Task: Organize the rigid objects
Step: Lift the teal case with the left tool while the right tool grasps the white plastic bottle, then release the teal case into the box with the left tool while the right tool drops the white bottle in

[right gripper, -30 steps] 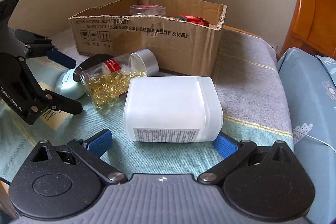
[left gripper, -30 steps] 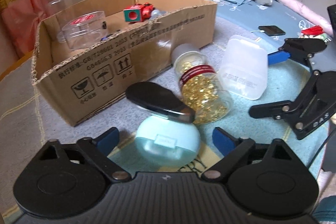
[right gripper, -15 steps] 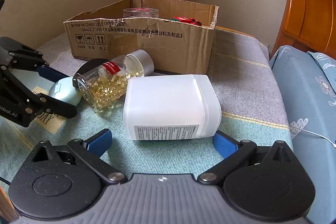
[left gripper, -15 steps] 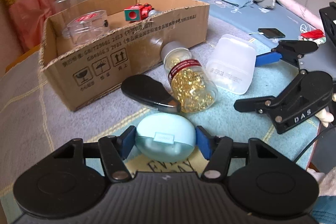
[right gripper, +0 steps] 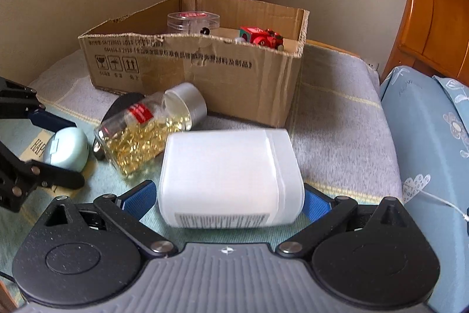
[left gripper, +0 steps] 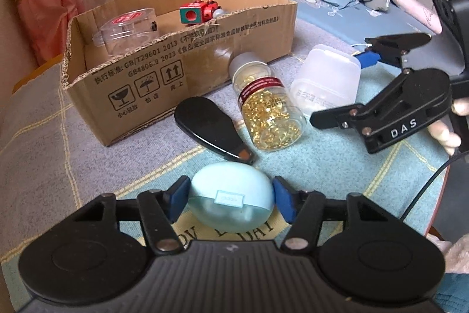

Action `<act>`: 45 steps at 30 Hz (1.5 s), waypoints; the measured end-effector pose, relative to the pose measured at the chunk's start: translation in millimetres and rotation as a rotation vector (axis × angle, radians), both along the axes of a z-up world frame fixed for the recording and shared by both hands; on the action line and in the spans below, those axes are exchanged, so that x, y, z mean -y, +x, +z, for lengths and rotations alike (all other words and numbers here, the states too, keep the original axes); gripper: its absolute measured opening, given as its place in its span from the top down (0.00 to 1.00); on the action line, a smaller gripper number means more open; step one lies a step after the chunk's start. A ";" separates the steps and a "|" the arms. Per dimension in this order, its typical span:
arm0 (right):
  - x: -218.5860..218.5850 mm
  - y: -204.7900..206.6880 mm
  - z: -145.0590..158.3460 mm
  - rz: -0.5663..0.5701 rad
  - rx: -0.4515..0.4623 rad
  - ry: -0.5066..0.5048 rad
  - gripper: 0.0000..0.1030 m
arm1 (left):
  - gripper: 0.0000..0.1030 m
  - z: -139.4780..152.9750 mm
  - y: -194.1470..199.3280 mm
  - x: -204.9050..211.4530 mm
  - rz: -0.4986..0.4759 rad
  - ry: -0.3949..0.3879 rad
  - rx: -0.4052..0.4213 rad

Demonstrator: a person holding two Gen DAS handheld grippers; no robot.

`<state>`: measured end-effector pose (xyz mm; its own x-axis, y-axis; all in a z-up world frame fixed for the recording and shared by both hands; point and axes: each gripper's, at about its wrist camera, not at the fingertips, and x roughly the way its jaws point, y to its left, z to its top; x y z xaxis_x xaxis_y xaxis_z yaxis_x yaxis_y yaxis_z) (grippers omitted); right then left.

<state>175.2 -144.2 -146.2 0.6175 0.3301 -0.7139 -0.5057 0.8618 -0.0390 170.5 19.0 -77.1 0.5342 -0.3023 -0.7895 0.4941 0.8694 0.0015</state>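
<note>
Pale-blue oval case sits pinched between the left hand-held gripper's blue pads on the cloth. The white plastic container lies between the right hand-held gripper's pads, both touching its sides.

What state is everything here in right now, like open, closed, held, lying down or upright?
Left gripper: shut on the blue case.
Blue case: closed, clamped between the pads.
Right gripper: closing around the white bottle; contact unclear.
White bottle: on its side, capped.
Capsule jar: on its side, lid on.
Black case: lying flat, closed.
Cardboard box: open-topped, holding a clear container and a red toy.
</note>
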 end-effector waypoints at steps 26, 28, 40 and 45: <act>6.5 -5.1 61.8 0.157 0.025 -0.022 0.16 | 0.41 70.6 12.9 -1.7 -0.037 0.086 0.000; 4.6 -2.7 70.7 0.171 0.039 -0.011 0.16 | 0.41 81.9 19.1 -1.5 -0.036 0.096 0.028; -8.9 24.2 109.4 0.199 0.112 0.024 0.16 | 0.41 108.0 91.9 -8.3 0.053 0.128 0.108; -10.8 33.9 110.4 0.198 0.110 0.024 0.16 | 0.41 96.7 116.6 -16.1 0.101 0.118 0.082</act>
<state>209.1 -133.4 -35.8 0.6127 0.4687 -0.6363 -0.6591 0.7473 -0.0843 287.1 35.2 19.6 0.6212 -0.1513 -0.7689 0.3979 0.9062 0.1432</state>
